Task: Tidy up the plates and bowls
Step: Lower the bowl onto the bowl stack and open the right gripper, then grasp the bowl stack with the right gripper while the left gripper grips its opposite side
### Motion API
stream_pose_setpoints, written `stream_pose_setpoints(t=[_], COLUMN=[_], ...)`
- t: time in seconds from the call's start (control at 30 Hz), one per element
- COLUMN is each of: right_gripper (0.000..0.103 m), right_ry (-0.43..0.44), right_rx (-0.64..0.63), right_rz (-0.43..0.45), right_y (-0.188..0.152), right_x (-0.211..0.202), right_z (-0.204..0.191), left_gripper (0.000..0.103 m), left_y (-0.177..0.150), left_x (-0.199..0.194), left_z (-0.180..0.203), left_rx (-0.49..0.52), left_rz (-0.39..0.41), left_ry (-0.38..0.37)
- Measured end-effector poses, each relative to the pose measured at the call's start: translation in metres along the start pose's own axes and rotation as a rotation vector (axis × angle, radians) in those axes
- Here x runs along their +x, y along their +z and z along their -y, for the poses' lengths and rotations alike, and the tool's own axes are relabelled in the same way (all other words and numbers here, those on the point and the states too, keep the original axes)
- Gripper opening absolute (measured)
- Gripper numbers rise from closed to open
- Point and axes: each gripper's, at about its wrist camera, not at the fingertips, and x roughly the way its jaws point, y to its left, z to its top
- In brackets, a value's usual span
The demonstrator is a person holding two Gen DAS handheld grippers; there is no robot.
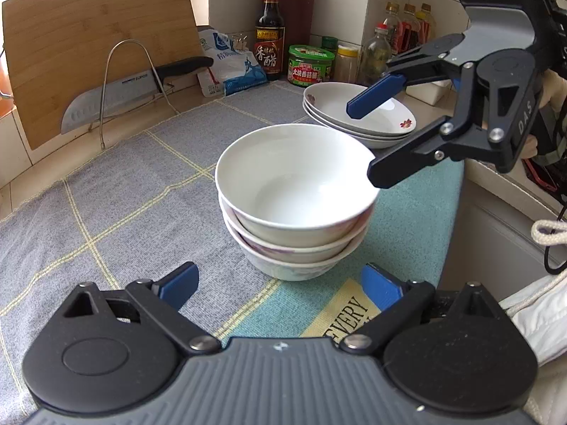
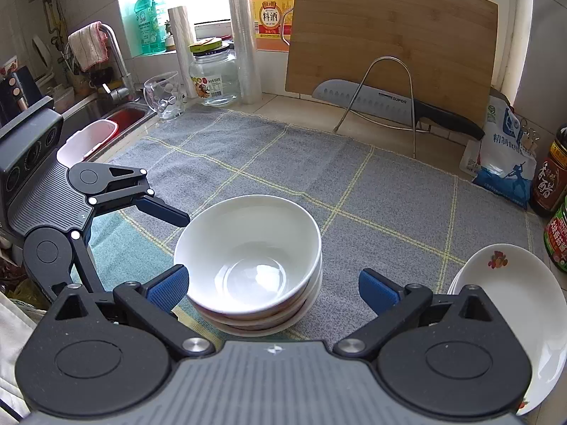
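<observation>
Left wrist view: the left hand-held gripper [image 1: 280, 285] stands apart, empty, before the stack of bowls [image 1: 296, 198] on the worktop's checked cloth [image 1: 117, 191]. The right hand-held gripper [image 1: 368, 141] blocks part of the stack of plates [image 1: 354, 113]; cloth lettering reads "EVERY", the rest cut off.

Right wrist view: the right hand-held gripper [image 2: 273, 288] gapes around the bowls [image 2: 248, 255]. Plates [image 2: 510, 283] are partly hidden. The knife [image 2: 389, 104] reads "SUPOR".

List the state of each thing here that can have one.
Left gripper: open, empty.
Right gripper: open, empty.
Bowls: three nested, upright, empty.
Plates: stacked, upright, empty.
Knife: resting across the wire rack.
Cutting board: upright behind the knife.
Glass jar: lid on.
</observation>
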Motion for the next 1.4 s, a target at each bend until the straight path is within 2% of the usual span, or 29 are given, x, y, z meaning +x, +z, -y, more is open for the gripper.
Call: stream_pose_setpoints(t=[0.27, 0.43, 0.73, 0.87, 0.97, 1.07, 1.27, 1.4], right_gripper=[0.103, 0.103, 0.103, 0.103, 0.103, 0.103, 0.103, 0.103], right_ry=[-0.026, -0.079, -0.098, -0.035, -0.021, -0.015, 0.026, 0.051], right_rx=[-0.054, -0.117, -0.171, -0.119, -0.132, -0.139, -0.290, -0.314], right_rz=[-0.069, -0.122, -0.200, -0.184, -0.147, -0.124, -0.071, -0.059], right_y=[-0.017, -0.030, -0.059, -0.066, -0.069, -0.069, -0.059, -0.055], right_x=[0.007, 0.025, 0.065, 0.069, 0.068, 0.071, 0.080, 0.079], right_z=[-0.005, -0.011, -0.006, 0.004, 0.007, 0.008, 0.003, 0.007], left_gripper=[0.098, 0.098, 0.103, 0.103, 0.103, 0.103, 0.102, 0.102], left_y=[-0.008, -0.010, -0.012, -0.016, -0.020, -0.016, -0.007, -0.005], left_x=[0.022, 0.036, 0.045, 0.043, 0.042, 0.044, 0.048, 0.049], left_z=[-0.005, -0.002, 0.005, 0.003, 0.003, 0.004, -0.005, -0.009], left_rx=[-0.002, 0.014, 0.057, 0.069, 0.066, 0.061, 0.079, 0.103], left_rz=[-0.054, -0.086, -0.108, -0.069, -0.048, -0.059, -0.031, -0.016], left_ry=[-0.008, 0.001, 0.035, 0.026, 0.028, 0.031, -0.030, -0.066])
